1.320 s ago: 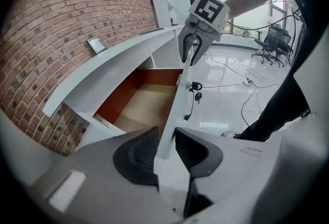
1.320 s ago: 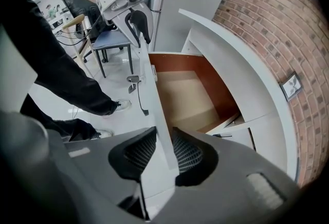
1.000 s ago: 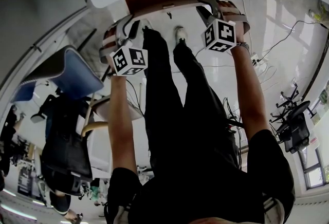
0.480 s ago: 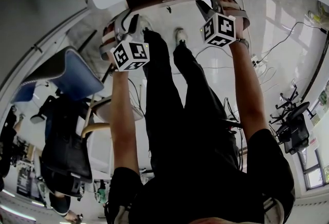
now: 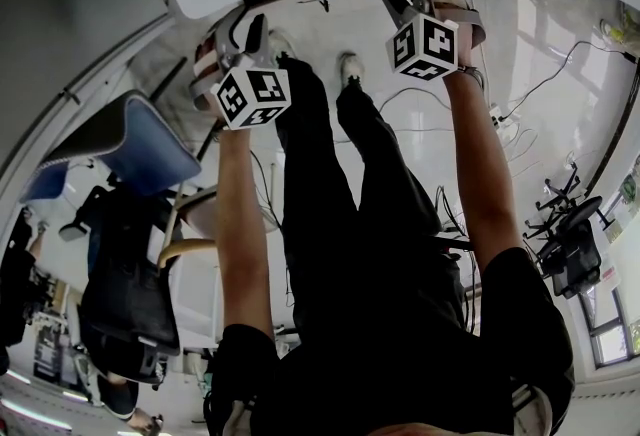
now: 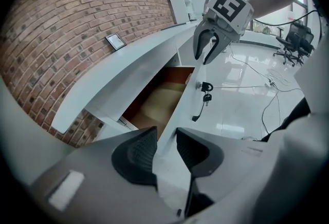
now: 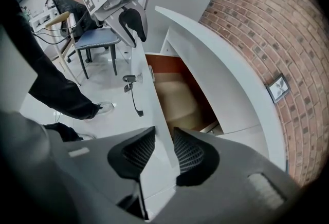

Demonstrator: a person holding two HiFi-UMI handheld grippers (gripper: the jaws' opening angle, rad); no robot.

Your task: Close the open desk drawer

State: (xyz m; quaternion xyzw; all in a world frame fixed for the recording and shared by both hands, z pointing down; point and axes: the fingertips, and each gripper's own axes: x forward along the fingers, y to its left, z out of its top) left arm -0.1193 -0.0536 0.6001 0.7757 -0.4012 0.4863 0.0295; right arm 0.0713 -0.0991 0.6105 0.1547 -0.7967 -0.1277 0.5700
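**Drawer** [image 6: 160, 98]: sits under the table [image 6: 128, 66], partly out. In the head view, over the last second, its brown inside has shrunk from a broad band to a thin sliver. Both gripper views still show a wedge of the inside uncovered. Judgement: closing is well advanced but not complete.

**Front** [image 7: 147, 102]: white panel with a key [image 7: 128, 80] hanging in its lock, between the two tools.

**Left tool** [image 6: 165, 134]: astride the front's top edge near one end, with a pad on either side of the panel. The jaws have just been opening and now stand spread, with no firm pinch evident.

**Right tool** [image 7: 163, 134]: the same at the other end, jaws likewise just opened and spread about the panel.

Both tools have travelled toward the table with the front. Judgement: the hold is being slackened. A push on the outer face should finish the closing.
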